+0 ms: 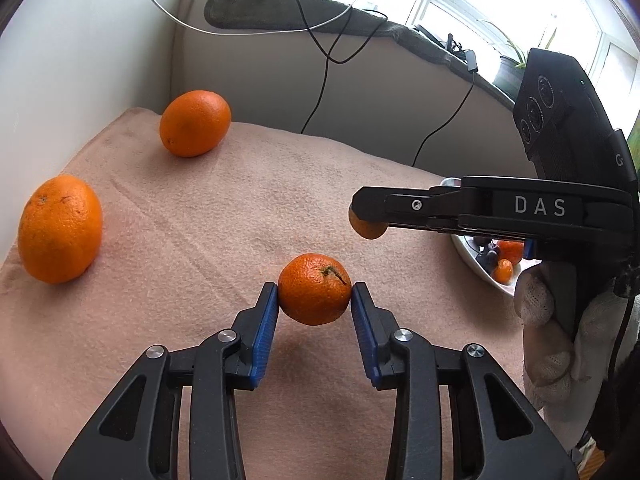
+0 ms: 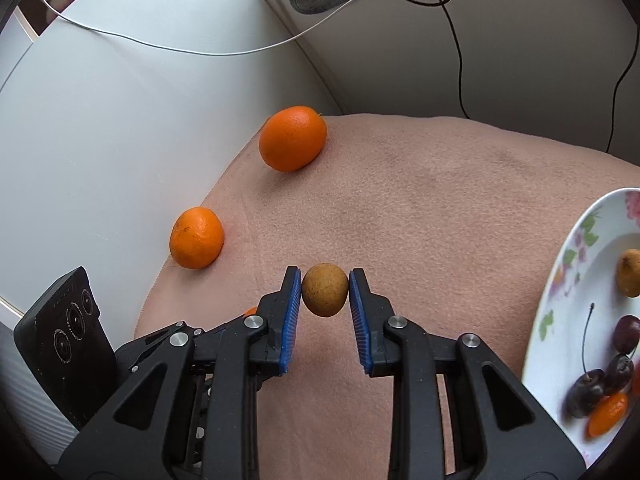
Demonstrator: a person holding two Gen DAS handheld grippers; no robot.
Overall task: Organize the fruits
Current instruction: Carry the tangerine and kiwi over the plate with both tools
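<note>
My left gripper point(image 1: 315, 288) is shut on a small tangerine point(image 1: 315, 289) with a green stem, held just above the pink cloth point(image 1: 224, 216). My right gripper point(image 2: 325, 276) is shut on a small round brown fruit point(image 2: 324, 290). In the left wrist view that brown fruit point(image 1: 368, 230) hangs under the right gripper's fingertips point(image 1: 362, 204), right of and beyond the tangerine. Two large oranges point(image 1: 195, 123) point(image 1: 60, 229) lie on the cloth at the far left. A flowered white plate point(image 2: 560, 292) at the right holds cherries point(image 2: 618, 372), a kumquat point(image 2: 607, 414) and another brown fruit point(image 2: 629, 274).
A white wall point(image 2: 100, 140) borders the cloth on the left, close to both oranges point(image 2: 293, 138) point(image 2: 196, 237). Black and white cables point(image 1: 320, 80) hang behind the table. A gloved hand point(image 1: 548, 344) holds the right gripper's handle. The left gripper's black body point(image 2: 68, 336) sits at lower left.
</note>
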